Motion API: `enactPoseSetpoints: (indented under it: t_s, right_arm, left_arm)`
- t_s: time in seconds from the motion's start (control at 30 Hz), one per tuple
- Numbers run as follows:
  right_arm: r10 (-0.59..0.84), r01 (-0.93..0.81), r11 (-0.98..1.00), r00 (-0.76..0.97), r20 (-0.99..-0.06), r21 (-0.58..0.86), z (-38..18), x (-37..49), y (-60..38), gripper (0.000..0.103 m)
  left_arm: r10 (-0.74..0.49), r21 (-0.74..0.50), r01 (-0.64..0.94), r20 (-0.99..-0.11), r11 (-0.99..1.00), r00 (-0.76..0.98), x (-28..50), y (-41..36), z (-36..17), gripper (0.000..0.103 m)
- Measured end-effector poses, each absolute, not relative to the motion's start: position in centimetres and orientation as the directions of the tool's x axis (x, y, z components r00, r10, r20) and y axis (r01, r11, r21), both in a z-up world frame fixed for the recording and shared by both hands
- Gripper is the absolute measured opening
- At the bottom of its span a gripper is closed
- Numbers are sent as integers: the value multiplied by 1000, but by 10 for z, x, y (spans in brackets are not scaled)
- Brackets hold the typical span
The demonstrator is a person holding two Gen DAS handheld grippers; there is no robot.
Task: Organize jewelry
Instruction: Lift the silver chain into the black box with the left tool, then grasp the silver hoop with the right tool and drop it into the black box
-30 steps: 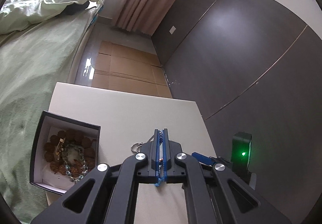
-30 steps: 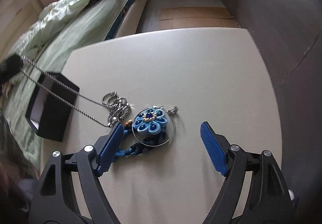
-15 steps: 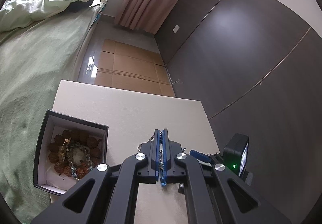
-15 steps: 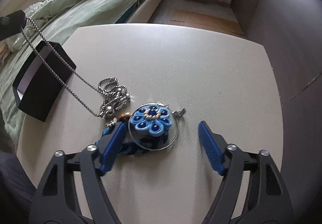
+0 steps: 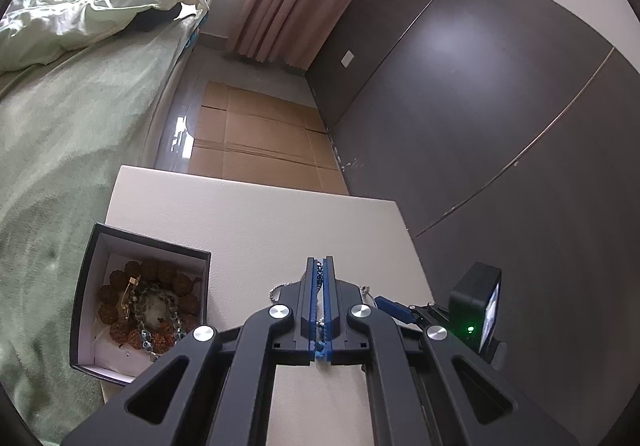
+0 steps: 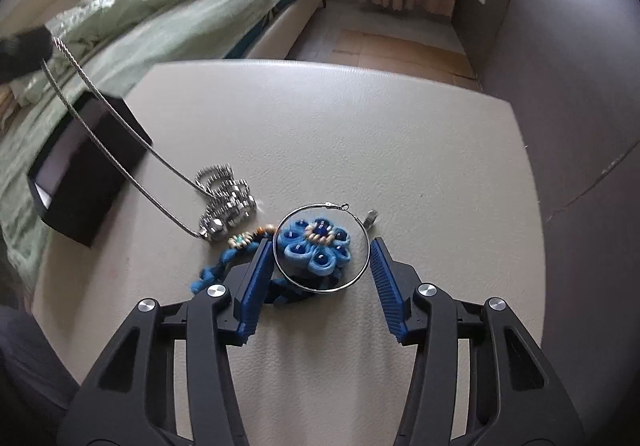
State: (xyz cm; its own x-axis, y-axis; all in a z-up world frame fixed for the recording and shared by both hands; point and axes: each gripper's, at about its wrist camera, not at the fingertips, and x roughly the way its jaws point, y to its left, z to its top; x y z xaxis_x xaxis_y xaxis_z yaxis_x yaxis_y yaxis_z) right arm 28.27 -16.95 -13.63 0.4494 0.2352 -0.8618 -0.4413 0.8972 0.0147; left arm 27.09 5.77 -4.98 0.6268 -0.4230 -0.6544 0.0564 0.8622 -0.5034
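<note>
The left hand-held gripper (image 5: 319,306) is clamped fully closed on a silver ball chain (image 6: 120,161), a strand of which shows between its blue pads. In the right wrist view the chain is seen raised off the desk (image 6: 400,133), running down from the left edge of the desk to a heap of its own links (image 6: 226,193) near the middle. The right hand-held gripper (image 6: 320,270) has just been closing; its jaws stand half apart on either side of a wire hoop earring with a blue flower (image 6: 316,246), with neither pad yet seen pressing on the hoop. A blue braided cord with beads (image 6: 224,266) lies under the left finger and touches the hoop. The black jewelry box (image 5: 140,306), already holding brown beads and a chain, sits at the desk's left edge beside the bed (image 5: 60,165).

Several slips are judged likely from here. The thin hoop could spring sideways or flip flat once squeezed, because round wire offers little to ribbed pads. The braided cord could be caught along with the earring, so that two pieces are lifted together. The raised chain, if pulled further, could drag its heaped links into the cord's beads and tangle them. The box, so close to the edge, could be nudged off toward the bed.
</note>
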Motion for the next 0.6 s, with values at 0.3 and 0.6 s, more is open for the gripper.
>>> enactPoseSetpoints:
  t_s: [0.3, 0.6]
  right_arm:
    - [332, -389, 912, 513, -791, 131, -95, 276, -177, 50]
    - [406, -372, 904, 585, -702, 213, -59, 267, -180, 50]
  left_arm:
    - [-423, -495, 87, -625, 865, 656, 266, 55, -14, 0]
    - [-376, -417, 129, -589, 900, 715, 255, 48, 52, 0]
